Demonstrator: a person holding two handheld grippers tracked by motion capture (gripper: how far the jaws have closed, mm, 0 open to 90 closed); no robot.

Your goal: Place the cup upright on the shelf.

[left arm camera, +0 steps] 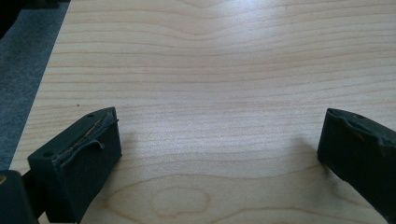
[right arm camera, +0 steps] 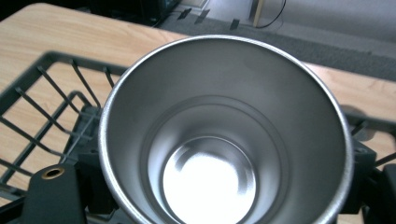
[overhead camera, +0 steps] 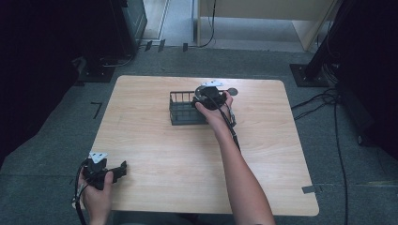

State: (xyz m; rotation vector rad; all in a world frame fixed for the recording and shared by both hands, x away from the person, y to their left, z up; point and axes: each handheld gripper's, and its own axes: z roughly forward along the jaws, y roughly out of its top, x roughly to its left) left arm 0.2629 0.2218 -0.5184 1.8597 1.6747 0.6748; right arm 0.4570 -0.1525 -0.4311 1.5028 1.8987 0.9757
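- The steel cup [right arm camera: 224,135] sat clamped in the right gripper [right arm camera: 219,205], jaws pressed against its outer wall on either side, mouth turned toward the gripper's camera.
- In the right gripper view the cup hung over the wire basket [right arm camera: 51,107], whose bars showed behind and to the side of its rim; whether the cup's base had touched the basket floor could not be told.
- Judged from this, the pick-up was done and the cup had been carried to the basket; lowering it in and letting go were left.
- The cup was a round, thin-walled metal vessel, tapering toward a smaller flat bottom, with a brushed inner wall, stepped rings near the base and a bright glare on the bottom.
- The basket was a dark rectangular frame of thin rods with open gaps, rigid and matte.
- In the high view the right gripper [overhead camera: 210,97] was at the basket's [overhead camera: 180,112] right end, near the middle of the far half of the table [overhead camera: 164,154].
- A small dark round object [overhead camera: 232,91] lay just beyond that hand; what it was could not be told.
- The table was pale wood-grain laminate, smooth, with rounded corners.
- The left gripper [left arm camera: 219,144] rested at the near left corner, jaws spread wide with nothing between them, their dark pads scuffed.
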